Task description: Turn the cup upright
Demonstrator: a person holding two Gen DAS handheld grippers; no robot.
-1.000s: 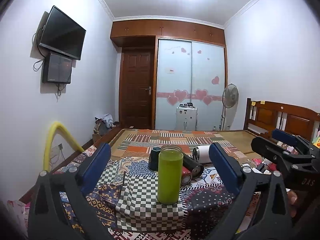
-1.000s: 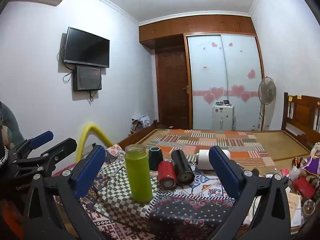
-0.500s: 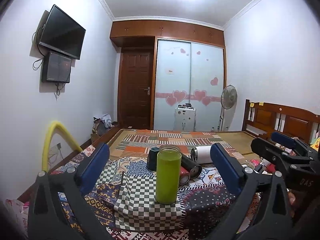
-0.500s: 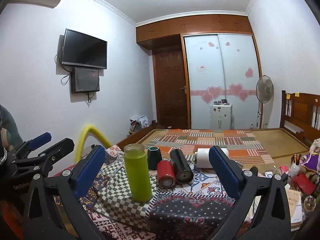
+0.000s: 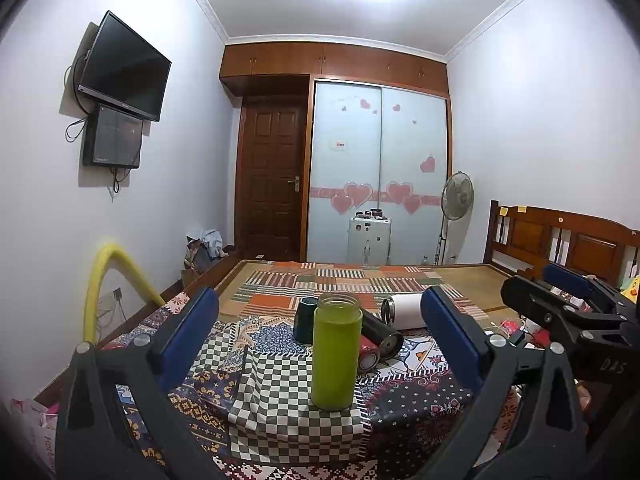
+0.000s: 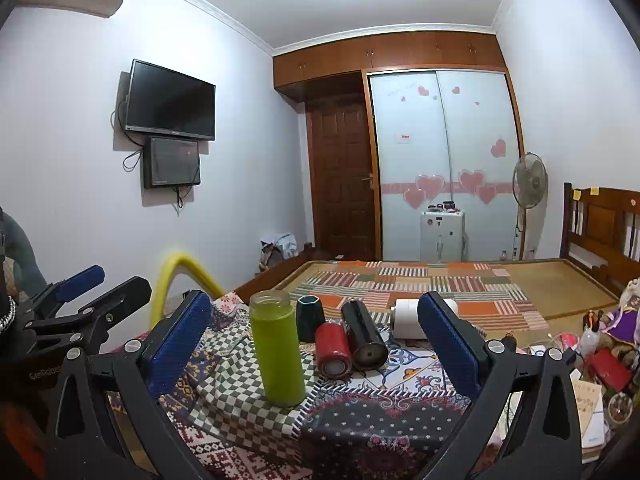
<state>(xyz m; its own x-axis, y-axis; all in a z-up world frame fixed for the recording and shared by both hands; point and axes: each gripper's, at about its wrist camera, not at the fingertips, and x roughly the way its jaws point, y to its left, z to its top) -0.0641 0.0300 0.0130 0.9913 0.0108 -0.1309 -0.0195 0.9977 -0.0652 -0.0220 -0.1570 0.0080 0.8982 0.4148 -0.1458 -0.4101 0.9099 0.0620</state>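
Observation:
A tall green cup (image 5: 335,350) (image 6: 277,346) stands upright with its mouth up on a checked cloth. Behind it a dark green cup (image 5: 305,319) (image 6: 310,317) stands upright. A red cup (image 6: 333,348), a black cup (image 6: 363,335) (image 5: 382,333) and a white cup (image 5: 404,311) (image 6: 408,319) lie on their sides. My left gripper (image 5: 320,344) is open and empty, in front of the green cup. My right gripper (image 6: 314,344) is open and empty, in front of the group. Each gripper shows in the other's view, the right gripper (image 5: 568,312) and the left gripper (image 6: 76,304).
The cups rest on patterned cloths (image 6: 384,432) over a bed (image 5: 360,276). A yellow tube (image 5: 108,280) arches at the left. Small clutter (image 6: 600,356) lies at the right. A wooden headboard (image 5: 568,240) stands at the right, a wardrobe and door at the back.
Both grippers have drifted back slightly and stay open and empty. The cups have not moved.

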